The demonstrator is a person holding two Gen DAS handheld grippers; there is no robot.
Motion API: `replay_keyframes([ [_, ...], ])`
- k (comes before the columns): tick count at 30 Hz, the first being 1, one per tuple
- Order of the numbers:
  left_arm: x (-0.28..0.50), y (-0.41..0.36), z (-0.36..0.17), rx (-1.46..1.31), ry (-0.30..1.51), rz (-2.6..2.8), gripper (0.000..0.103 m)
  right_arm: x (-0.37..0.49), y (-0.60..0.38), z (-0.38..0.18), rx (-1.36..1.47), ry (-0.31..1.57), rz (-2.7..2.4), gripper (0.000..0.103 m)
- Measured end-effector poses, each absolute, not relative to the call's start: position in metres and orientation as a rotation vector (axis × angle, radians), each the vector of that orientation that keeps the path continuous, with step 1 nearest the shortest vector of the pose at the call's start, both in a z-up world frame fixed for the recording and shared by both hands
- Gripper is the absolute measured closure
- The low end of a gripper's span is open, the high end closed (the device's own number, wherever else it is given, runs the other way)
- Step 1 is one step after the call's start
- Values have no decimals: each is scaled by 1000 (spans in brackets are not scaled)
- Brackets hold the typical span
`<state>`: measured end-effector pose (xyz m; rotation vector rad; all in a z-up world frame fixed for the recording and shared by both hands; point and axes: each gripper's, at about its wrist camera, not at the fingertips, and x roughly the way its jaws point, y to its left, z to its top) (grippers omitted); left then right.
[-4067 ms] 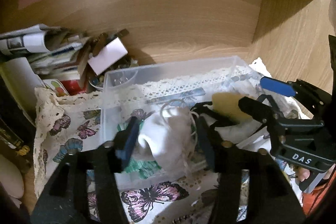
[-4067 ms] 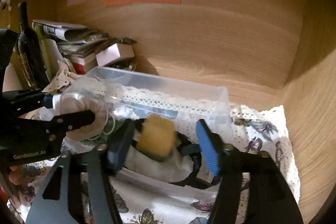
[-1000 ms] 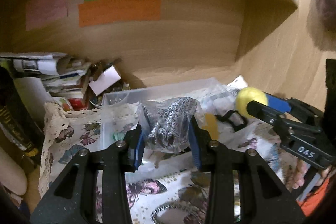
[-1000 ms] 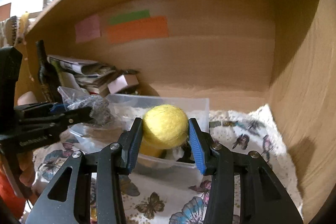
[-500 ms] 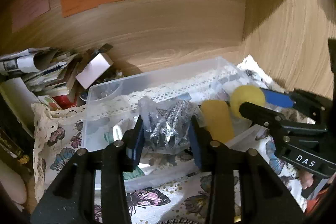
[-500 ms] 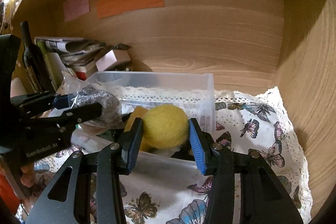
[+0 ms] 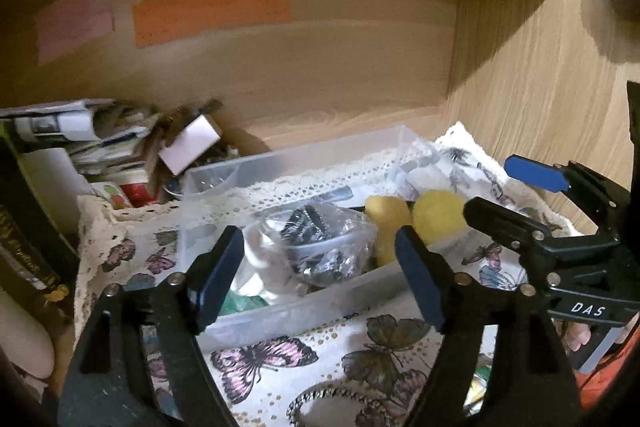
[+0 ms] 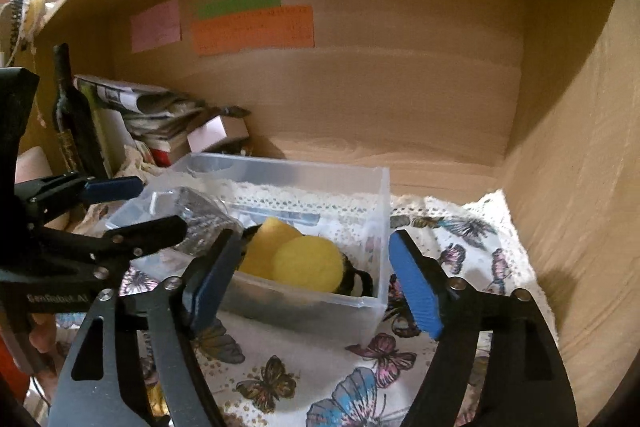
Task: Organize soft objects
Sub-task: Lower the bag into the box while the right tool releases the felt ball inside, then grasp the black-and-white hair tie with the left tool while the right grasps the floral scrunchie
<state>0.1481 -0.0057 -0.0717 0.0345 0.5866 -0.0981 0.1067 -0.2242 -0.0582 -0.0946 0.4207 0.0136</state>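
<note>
A clear plastic bin (image 7: 280,315) (image 8: 320,171) stands on a butterfly cloth inside a wooden shelf. In it lie a clear bag of dark patterned stuff (image 7: 316,247) (image 8: 200,215), a yellow felt ball (image 7: 436,215) (image 8: 308,265) and a yellow sponge (image 7: 386,219) (image 8: 268,239). My left gripper (image 7: 320,275) is open and empty, just in front of the bag. My right gripper (image 8: 310,283) is open and empty, just in front of the ball. Each gripper also shows in the other's view, the right gripper (image 7: 504,187) and the left gripper (image 8: 132,205).
A pile of papers and a small white box (image 7: 190,145) (image 8: 216,133) sits behind the bin on the left, beside a dark bottle (image 8: 70,115). Coloured paper notes (image 7: 212,11) are stuck to the back wall. The shelf's side wall (image 8: 580,187) is close on the right.
Both grippers have opened and pulled back a little. The bag has dropped from the left gripper into the bin, and the yellow ball from the right gripper beside the sponge.
</note>
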Motion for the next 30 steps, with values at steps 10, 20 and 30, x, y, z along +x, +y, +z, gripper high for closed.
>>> replay_keyframes([
  [10, 93, 12, -57, 16, 521, -72, 0, 59, -212, -47, -63, 337, 61, 2],
  [20, 60, 21, -93, 0, 620, -78, 0, 39, -193, -80, -44, 406, 102, 0],
  [30, 45, 23, -136, -40, 747, -83, 0, 41, -181, -136, 7, 600, 172, 0],
])
